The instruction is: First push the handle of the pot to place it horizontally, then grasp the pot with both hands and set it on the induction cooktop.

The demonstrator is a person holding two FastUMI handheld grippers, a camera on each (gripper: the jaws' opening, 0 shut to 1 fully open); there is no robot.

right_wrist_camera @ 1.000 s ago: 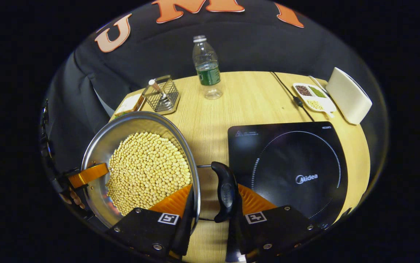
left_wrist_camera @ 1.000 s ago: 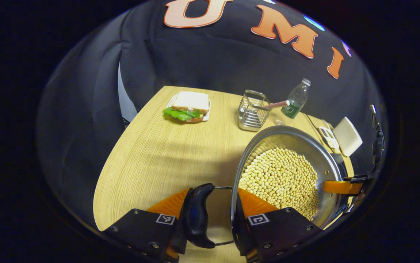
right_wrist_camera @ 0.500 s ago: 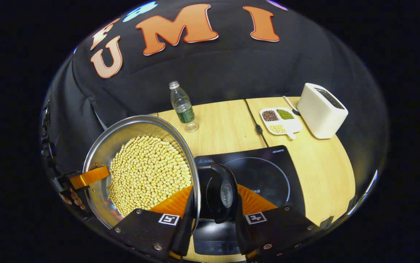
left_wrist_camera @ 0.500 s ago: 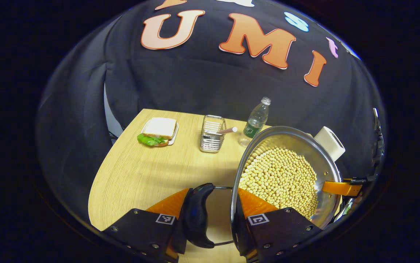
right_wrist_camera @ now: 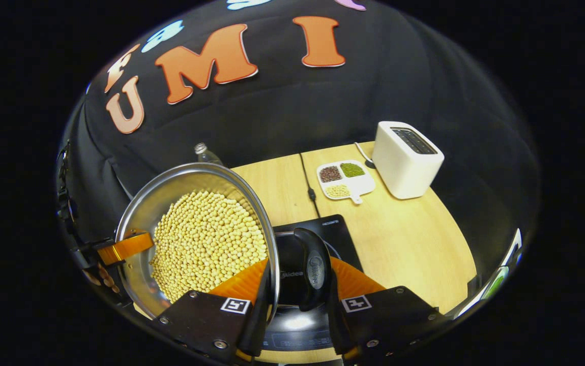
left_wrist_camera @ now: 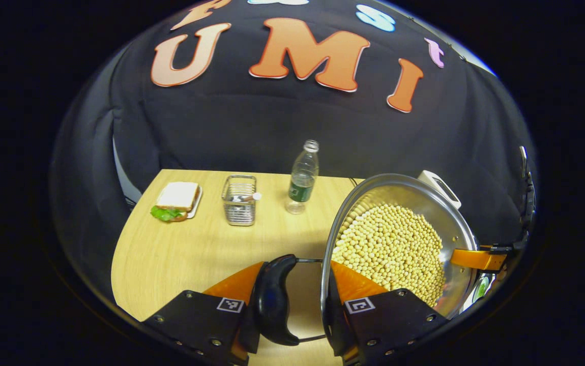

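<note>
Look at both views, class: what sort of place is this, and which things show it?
Probably a mock kitchen set up in a booth: a wooden table holds an induction cooktop, a toaster and a sandwich, with black cloth hung behind it.

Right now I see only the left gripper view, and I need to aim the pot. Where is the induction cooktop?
Observer: The induction cooktop lies right beyond the pot handle that the right gripper clamps.
Operator: What's past it?
Observer: A divided dish of beans sits farther back, apart from the cooktop.
Operator: Any cord?
Observer: A black cable runs from the cooktop toward the wall.
</note>
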